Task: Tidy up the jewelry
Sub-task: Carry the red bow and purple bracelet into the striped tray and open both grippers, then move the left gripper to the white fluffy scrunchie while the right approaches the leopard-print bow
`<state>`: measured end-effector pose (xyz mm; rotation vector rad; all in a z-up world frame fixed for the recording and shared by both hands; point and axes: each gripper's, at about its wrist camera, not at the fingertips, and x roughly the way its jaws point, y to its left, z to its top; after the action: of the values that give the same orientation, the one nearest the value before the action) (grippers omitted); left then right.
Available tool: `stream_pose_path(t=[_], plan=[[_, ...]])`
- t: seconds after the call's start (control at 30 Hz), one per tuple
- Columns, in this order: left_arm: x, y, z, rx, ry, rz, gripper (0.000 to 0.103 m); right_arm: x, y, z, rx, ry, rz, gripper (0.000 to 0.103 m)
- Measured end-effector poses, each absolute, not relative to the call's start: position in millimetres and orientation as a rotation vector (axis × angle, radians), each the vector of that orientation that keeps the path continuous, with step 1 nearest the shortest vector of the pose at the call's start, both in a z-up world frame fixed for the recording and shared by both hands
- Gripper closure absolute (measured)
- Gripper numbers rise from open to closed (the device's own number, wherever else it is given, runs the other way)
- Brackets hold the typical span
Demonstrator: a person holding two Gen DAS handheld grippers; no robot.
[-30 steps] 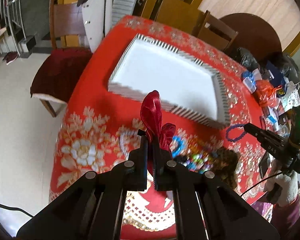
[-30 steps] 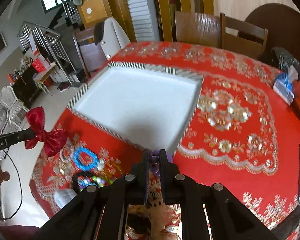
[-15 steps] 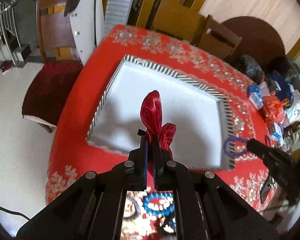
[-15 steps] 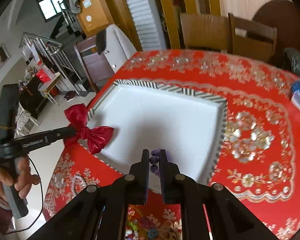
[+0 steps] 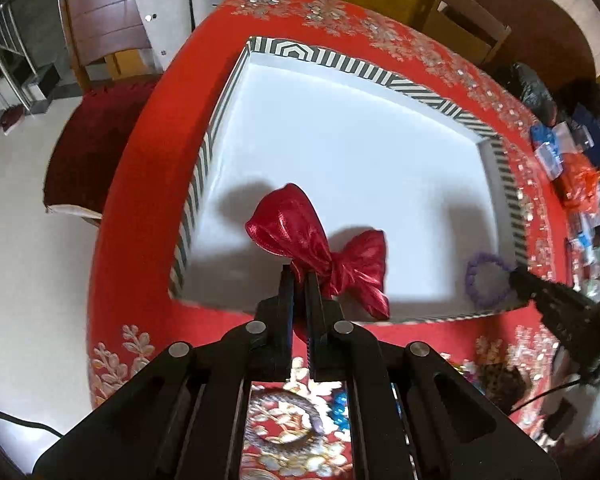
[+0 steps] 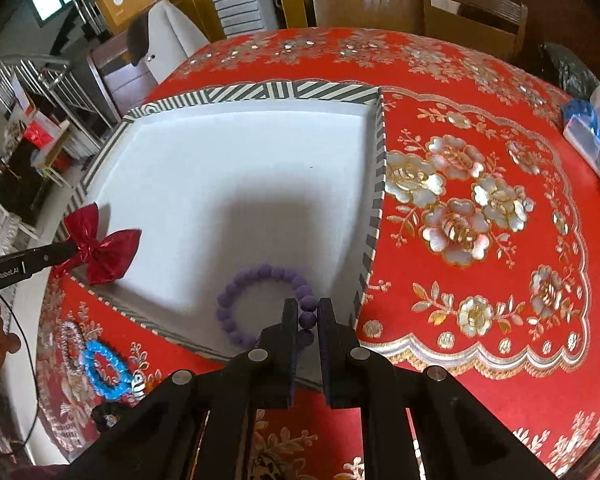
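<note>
A shallow white box (image 5: 340,152) with a black-and-white striped rim sits on the red floral tablecloth; it also shows in the right wrist view (image 6: 236,168). My left gripper (image 5: 299,274) is shut on a shiny red bow (image 5: 320,248) and holds it over the box's near left corner. The bow also shows in the right wrist view (image 6: 100,246). My right gripper (image 6: 306,306) is shut on a purple bead bracelet (image 6: 256,304), which hangs over the box's near right corner. The bracelet also shows in the left wrist view (image 5: 486,280).
Loose jewelry lies on the cloth in front of the box: a blue bead bracelet (image 6: 104,368) and a pearl strand (image 6: 70,344). Packets and bags (image 5: 572,160) clutter the table's right side. Wooden chairs (image 6: 420,4) stand around the table.
Both grippers have moved forward from the jewelry pile to over the box, carrying the bow and the purple bracelet. The bow has tilted to the right.
</note>
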<state>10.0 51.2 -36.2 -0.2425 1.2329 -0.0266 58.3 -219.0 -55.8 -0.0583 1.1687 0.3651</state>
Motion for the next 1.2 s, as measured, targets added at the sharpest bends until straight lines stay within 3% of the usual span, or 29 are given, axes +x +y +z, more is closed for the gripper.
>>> stream_pose_path(t=[0.07,0.13,0.2,0.27,1.2], plan=[[14,51,-39,-0.235,1.237,-0.002,0.1,59,-217,-55,-0.049,1.178,0.373,0.093],[15,53,-41,-0.237,1.245,0.009,0.091,57,-216,-51,-0.027,1.163,0.389,0.08],[13,53,-40,-0.226,1.236,0.015,0.068,51,-215,-43,-0.02,1.131,0.393,0.063],[10,52,-35,-0.227,1.216,0.02,0.06,46,-215,-36,-0.011,1.109,0.393,0.062],[-109,-5,36,-0.118,1.017,0.101,0.058,-67,-237,31,0.041,0.95,0.488,0.062]])
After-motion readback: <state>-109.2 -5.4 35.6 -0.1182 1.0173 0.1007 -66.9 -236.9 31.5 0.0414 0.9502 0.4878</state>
